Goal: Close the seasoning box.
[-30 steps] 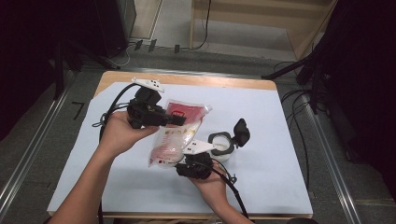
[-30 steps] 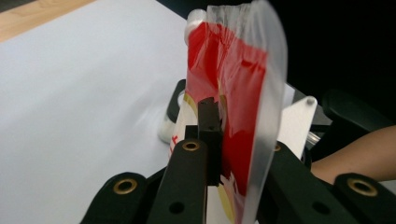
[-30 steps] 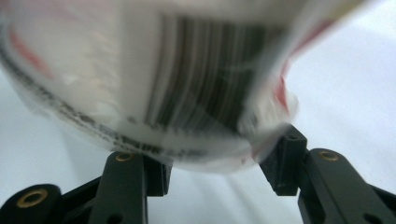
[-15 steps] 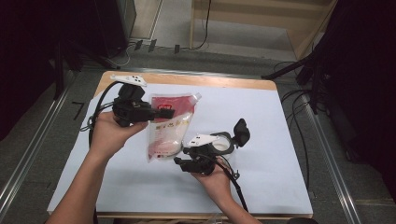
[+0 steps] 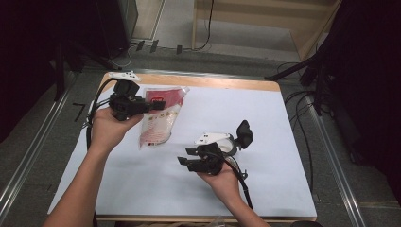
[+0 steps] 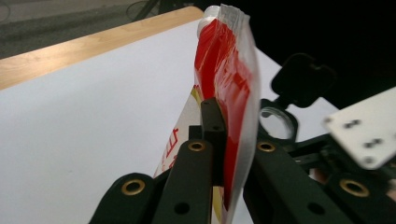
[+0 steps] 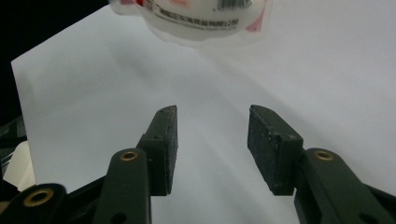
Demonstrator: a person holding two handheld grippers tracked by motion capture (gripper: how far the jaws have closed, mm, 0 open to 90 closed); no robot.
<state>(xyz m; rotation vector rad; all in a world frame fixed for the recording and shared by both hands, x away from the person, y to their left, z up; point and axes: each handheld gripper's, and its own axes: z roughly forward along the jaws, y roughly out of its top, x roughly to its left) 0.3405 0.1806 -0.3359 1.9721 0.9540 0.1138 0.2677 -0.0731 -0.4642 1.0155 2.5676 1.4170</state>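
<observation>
The left gripper (image 5: 158,103) is clamped tight on a red and white pouch (image 5: 161,120), and in the left gripper view the red top part of the pouch (image 6: 231,84) sits squeezed between the two black jaws. The pouch is soft, with a clear plastic edge. In the high view it is near the far left corner of the table (image 5: 265,189), which has a white top and a wooden rim. The red end of the pouch points to the far edge and the white end points to the near edge. I cannot tell if the white end rests on the table or hangs just above it. The right gripper (image 5: 185,158) is near the middle of the table, closer to the near edge, and it is well apart from the pouch. Its jaws have just been closing a little, but they are apart with nothing between them. In the right gripper view the white table shows through the gap in the right gripper (image 7: 212,144), and the white end of the pouch (image 7: 201,16) is at the top of the picture. A small round white cup with a black flip lid (image 5: 234,139) sits just beside the right gripper, toward the right edge.
</observation>
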